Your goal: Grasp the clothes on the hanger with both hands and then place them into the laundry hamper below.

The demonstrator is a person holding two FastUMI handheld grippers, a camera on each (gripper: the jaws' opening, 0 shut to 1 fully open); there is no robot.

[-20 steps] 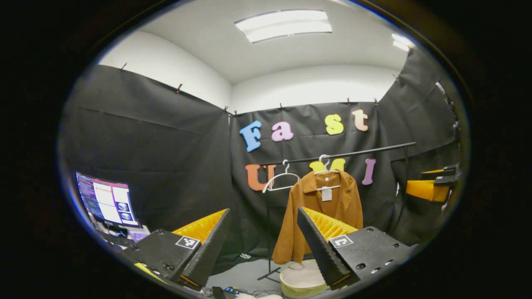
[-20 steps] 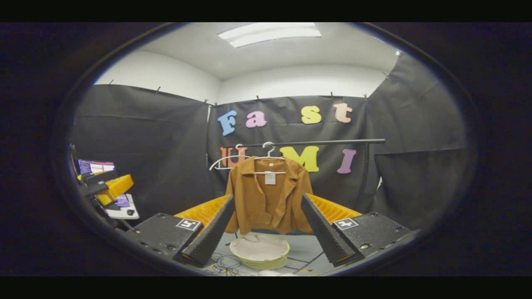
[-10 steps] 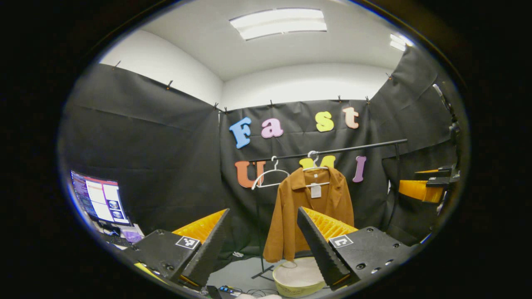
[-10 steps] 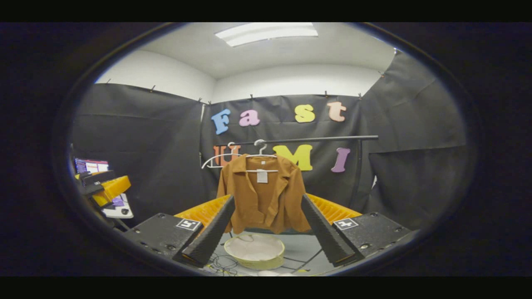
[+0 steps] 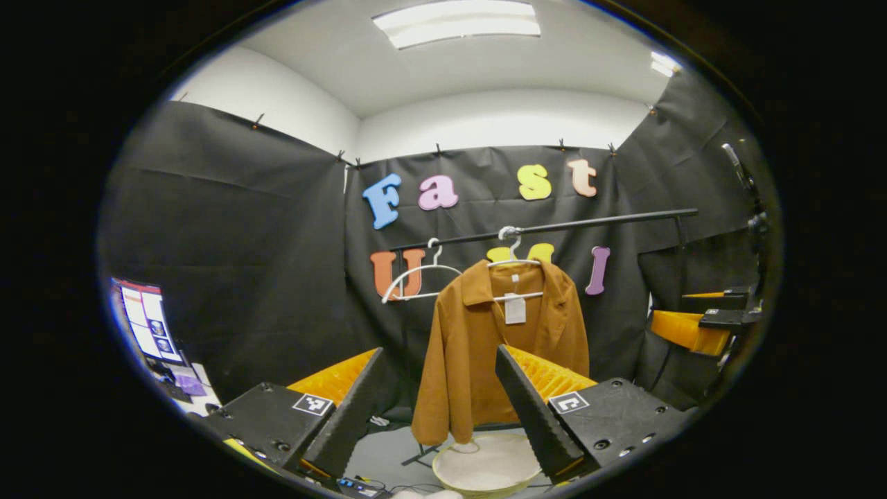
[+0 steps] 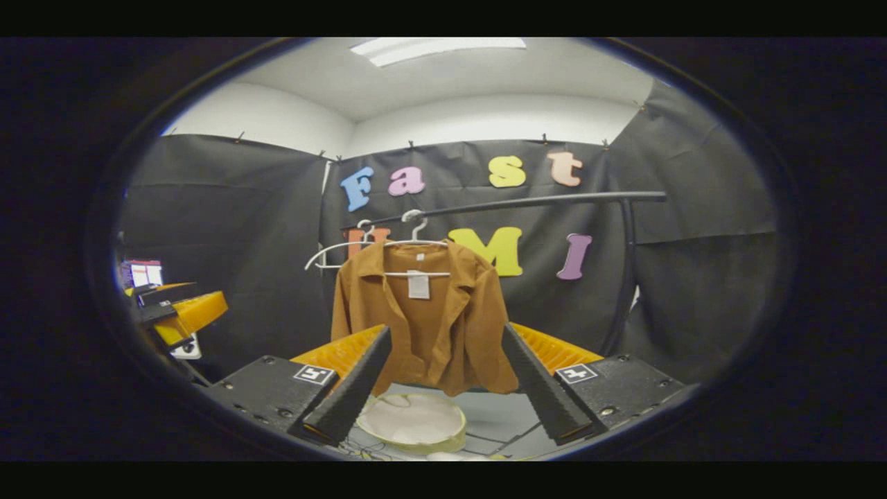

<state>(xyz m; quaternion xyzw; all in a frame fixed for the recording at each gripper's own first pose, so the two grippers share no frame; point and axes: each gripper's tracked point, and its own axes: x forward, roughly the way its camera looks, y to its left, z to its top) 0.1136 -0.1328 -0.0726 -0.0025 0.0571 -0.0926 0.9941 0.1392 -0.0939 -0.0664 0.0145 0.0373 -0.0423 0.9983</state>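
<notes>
In the left gripper view a monitor [image 5: 142, 322] glows at the far left edge, low against the black cloth wall; further right the left gripper [image 5: 438, 400] stands with its two fingers spread wide and nothing between them; behind the gap an empty white hanger [image 5: 416, 277] hooks onto the left end of the black rail [image 5: 596, 222], and just beside it a second hanger [image 5: 513, 260] carries the brown shirt [image 5: 485, 346], which hangs open-fronted with a pale tag at the collar, well apart from the fingertips; directly below the shirt's hem sits the round laundry hamper [image 5: 485, 471] on the grey floor, its rim partly hidden by the right-hand finger; at the far right edge the right gripper [image 5: 700, 326] shows side-on, and from here I cannot tell how far it is open.

In the right gripper view the left gripper [image 6: 173, 312] appears at the left edge; then the empty hanger [image 6: 332, 251]; then the brown shirt [image 6: 423, 319] on its hanger under the rail [image 6: 527, 201], which bends down into an upright post at the right; the right gripper [image 6: 443, 388] frames the shirt's lower half with its fingers wide apart, holding nothing and not touching the cloth; the hamper [image 6: 416, 424] lies on the floor beneath the hem, between the two fingers.
</notes>
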